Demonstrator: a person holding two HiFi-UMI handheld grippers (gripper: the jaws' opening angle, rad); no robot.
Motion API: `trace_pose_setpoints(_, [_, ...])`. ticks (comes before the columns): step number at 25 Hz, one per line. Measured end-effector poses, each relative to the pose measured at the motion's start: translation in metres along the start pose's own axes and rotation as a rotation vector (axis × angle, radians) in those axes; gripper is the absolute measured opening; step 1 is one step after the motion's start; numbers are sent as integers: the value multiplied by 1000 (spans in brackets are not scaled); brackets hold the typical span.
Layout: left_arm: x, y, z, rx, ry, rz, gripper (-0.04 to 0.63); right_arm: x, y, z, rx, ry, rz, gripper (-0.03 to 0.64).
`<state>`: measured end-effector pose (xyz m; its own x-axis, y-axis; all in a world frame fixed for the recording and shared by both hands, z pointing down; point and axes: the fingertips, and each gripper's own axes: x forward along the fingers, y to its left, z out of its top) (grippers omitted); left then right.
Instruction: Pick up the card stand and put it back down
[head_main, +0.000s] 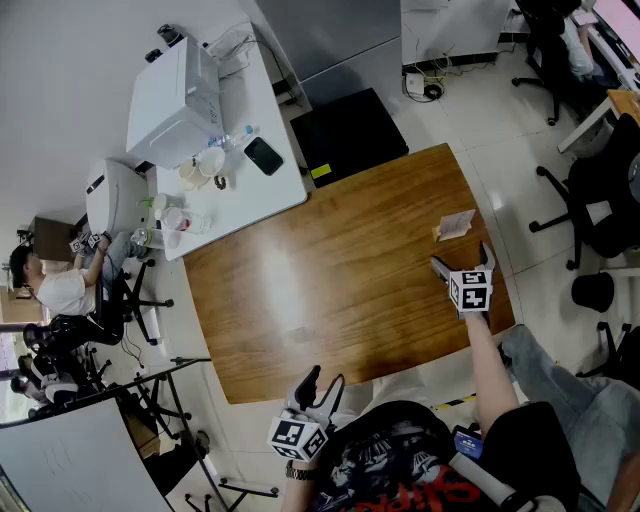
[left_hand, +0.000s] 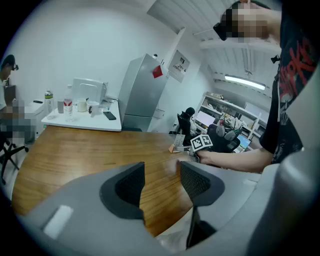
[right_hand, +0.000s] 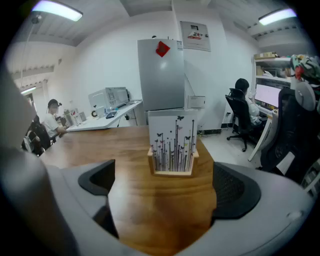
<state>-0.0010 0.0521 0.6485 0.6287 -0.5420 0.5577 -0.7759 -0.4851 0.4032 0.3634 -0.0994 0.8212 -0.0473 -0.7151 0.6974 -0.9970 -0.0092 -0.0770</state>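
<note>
The card stand (right_hand: 172, 150), a small wooden base holding a white card printed with dark stems and butterflies, stands upright on the brown wooden table (head_main: 340, 290) near its far right corner (head_main: 455, 226). My right gripper (head_main: 460, 258) is open just short of the stand, which sits ahead of the jaws and apart from both pads (right_hand: 162, 186). My left gripper (head_main: 322, 385) hovers open at the table's near edge with nothing between its jaws (left_hand: 161, 182). In the left gripper view the stand (left_hand: 177, 143) shows far off beside the right gripper's marker cube (left_hand: 201, 142).
A white side table (head_main: 225, 175) with a printer, cups, a bottle and a phone abuts the far left corner. A grey fridge (right_hand: 161, 80) stands beyond. Office chairs (head_main: 590, 205) crowd the right side; a seated person (head_main: 60, 290) is at the left.
</note>
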Motion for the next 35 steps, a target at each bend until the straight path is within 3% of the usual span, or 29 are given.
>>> trace_pose_setpoints(4, [16,-18,-13,-10,17,1,224,61,-34,27,-40,-6,-64,581])
trace_pose_setpoints(7, [18,-42,-28,15,37,-22,224,82,-59,14,-1,47,-100,580])
trace_pose_setpoints(10, [17,-58,-40,18,72,-61,224,67,-61,-4,6,28,-111,552])
trace_pose_setpoints(14, [12,-23,-18,35,6,-8,224,19,-19,-19,-17,-14,-104,549])
trace_pose_setpoints(17, [-1,3,12,40,-78,56,222,-33,41,-9,-36,-55,-14,549])
trace_pose_setpoints(20, [-1,21,45,36,-167,86,222,-85,77,26,-42,-102,48,549])
trace_pose_setpoints(24, [-31,46,78,12,-202,132,222,-150,124,75,-77,-167,102,548])
trace_pose_setpoints(28, [-44,66,134,50,-297,132,219,-183,122,150,-85,-292,31,548])
trace_pose_setpoints(30, [-53,78,159,75,-354,147,181,-191,122,182,-60,-343,2,549])
trace_pose_setpoints(35, [-55,90,170,73,-357,90,166,-210,137,203,-19,-385,-23,549])
